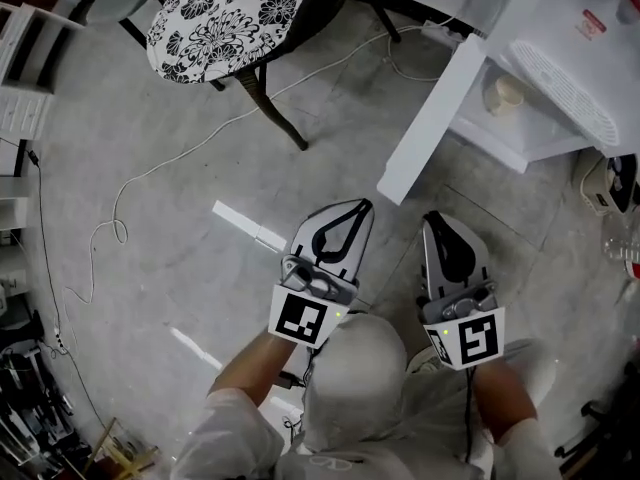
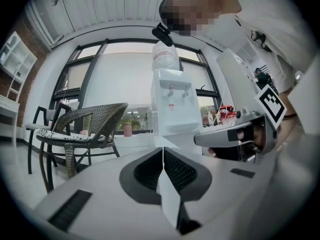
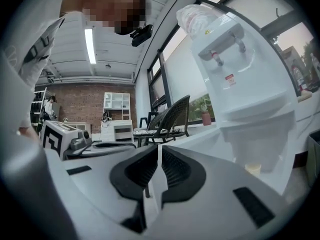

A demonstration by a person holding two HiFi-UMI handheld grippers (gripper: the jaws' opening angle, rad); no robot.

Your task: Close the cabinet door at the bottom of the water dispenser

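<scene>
Since cabinet door [image 1: 432, 118] stands swung open off water dispenser [image 1: 560, 78], left gripper [image 1: 360, 209] and right gripper [image 1: 436, 223] sit low before it, fingers [image 2: 147, 171] pressed together, empty, likely for pushing.

- White shells with black ribbed pads are seen on the left gripper [image 1: 366, 206] and the right gripper [image 1: 430, 218].
- A cube [image 1: 300, 319] with black square markers is carried behind each.
- Light short sleeves [image 1: 228, 416] and a pale head covering [image 1: 355, 378] are worn.
- A thin dark cable [image 1: 468, 408] is seen along the right forearm.
</scene>
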